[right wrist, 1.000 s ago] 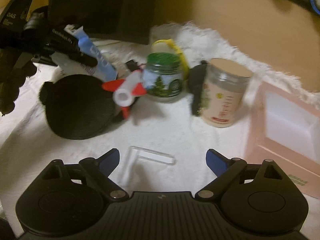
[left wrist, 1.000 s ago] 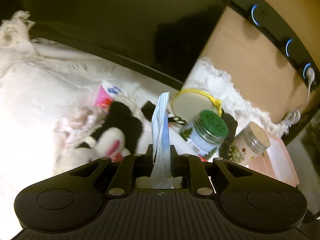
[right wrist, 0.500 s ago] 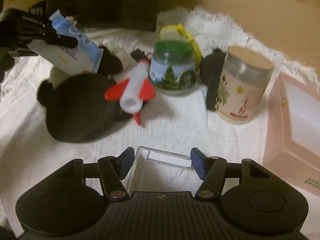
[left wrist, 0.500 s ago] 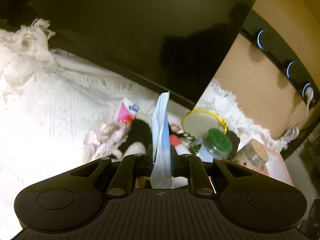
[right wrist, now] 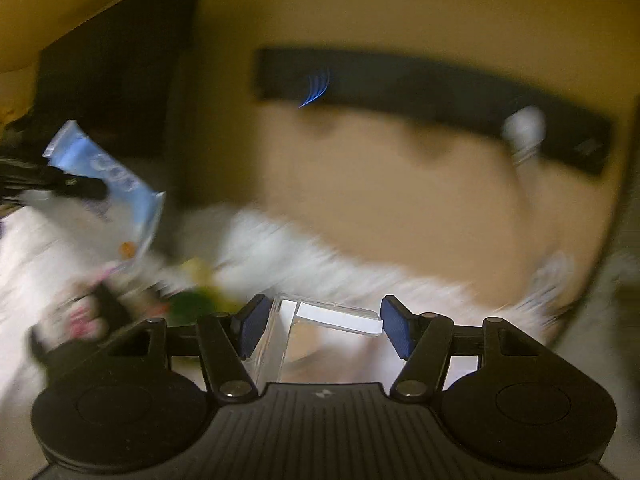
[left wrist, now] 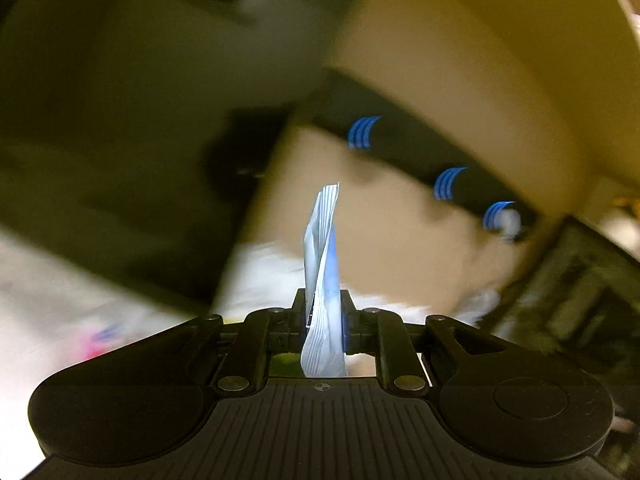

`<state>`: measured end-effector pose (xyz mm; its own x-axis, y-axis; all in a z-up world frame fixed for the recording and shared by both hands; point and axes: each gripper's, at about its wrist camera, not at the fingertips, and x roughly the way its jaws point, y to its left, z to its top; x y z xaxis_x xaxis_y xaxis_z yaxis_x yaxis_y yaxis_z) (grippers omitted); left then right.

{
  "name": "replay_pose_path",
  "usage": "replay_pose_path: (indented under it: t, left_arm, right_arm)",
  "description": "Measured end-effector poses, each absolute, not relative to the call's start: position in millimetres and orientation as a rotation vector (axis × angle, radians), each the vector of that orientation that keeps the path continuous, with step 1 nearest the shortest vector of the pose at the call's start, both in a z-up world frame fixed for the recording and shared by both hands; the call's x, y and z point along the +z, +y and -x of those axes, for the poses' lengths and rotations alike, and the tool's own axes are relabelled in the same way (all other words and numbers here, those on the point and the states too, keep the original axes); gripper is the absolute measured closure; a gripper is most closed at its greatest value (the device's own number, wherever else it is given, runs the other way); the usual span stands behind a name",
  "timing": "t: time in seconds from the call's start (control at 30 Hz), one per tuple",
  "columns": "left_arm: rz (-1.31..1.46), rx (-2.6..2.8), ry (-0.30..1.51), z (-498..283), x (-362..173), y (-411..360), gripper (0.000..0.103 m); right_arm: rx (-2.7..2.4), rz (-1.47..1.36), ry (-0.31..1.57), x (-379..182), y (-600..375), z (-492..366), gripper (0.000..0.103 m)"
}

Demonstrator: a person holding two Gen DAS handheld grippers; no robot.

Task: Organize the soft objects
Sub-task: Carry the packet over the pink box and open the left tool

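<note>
My left gripper (left wrist: 323,304) is shut on a thin blue-and-white soft packet (left wrist: 322,248) that stands up edge-on between the pads. In the right wrist view the same packet (right wrist: 116,184) hangs at the far left, pinched by the left gripper's black fingers (right wrist: 76,186). My right gripper (right wrist: 324,324) is shut on a small clear plastic box (right wrist: 280,336); both blue pads press on its sides. Both views are blurred by motion, and both grippers are raised above the white fringed cloth (right wrist: 280,248).
A black strip with blue ring lights (left wrist: 448,184) runs along the tan wall, with a white plug (right wrist: 524,128) in it. A dark screen (left wrist: 120,120) fills the left. Blurred plush toys and a green-lidded jar (right wrist: 188,300) lie low on the left.
The right jaws closed on the clear box and lifted it off the cloth. Both grippers rose, so the toys and jars slid down and out of view. The left still grips the packet.
</note>
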<state>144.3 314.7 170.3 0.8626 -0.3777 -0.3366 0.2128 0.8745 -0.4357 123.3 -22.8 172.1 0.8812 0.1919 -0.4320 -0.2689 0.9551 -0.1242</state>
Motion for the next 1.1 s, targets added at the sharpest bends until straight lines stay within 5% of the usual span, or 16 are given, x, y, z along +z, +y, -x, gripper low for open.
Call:
replay_pose_path:
  t: [0.37,0.53,0.67,0.73,0.9,1.1]
  left_arm:
    - [0.291,-0.786,0.482,-206.8,227.2,129.3,0.086]
    - [0.247,-0.894,0.666,-251.6,197.6,51.2,0.081]
    - [0.2,-0.801,0.857,-295.2,150.0,9.6,0.079]
    - [0.148,-0.788,0.904,-304.4,127.4,-2.3,0.071]
    - [0.176,-0.755,0.92,-294.7,98.6,-1.1,0.073]
    - [0.314,-0.743,0.706,-277.3,141.3,30.1,0.073]
  right_arm:
    - [-0.023,0.165,0.467,158.2,-117.1,-156.3,0.041]
    - [-0.043,0.171,0.564,120.6,-125.1,-169.5,0.039]
    - [-0.036,0.16,0.599,87.0,-122.8,-167.5,0.023]
    - [-0.041,0.15,0.62,75.4,-122.6,-159.2,0.023]
    - [-0.046,0.128,0.636,67.0,-124.8,-131.4,0.023]
    - [-0.014,0.1,0.615,69.2,-115.4,-98.4,0.02]
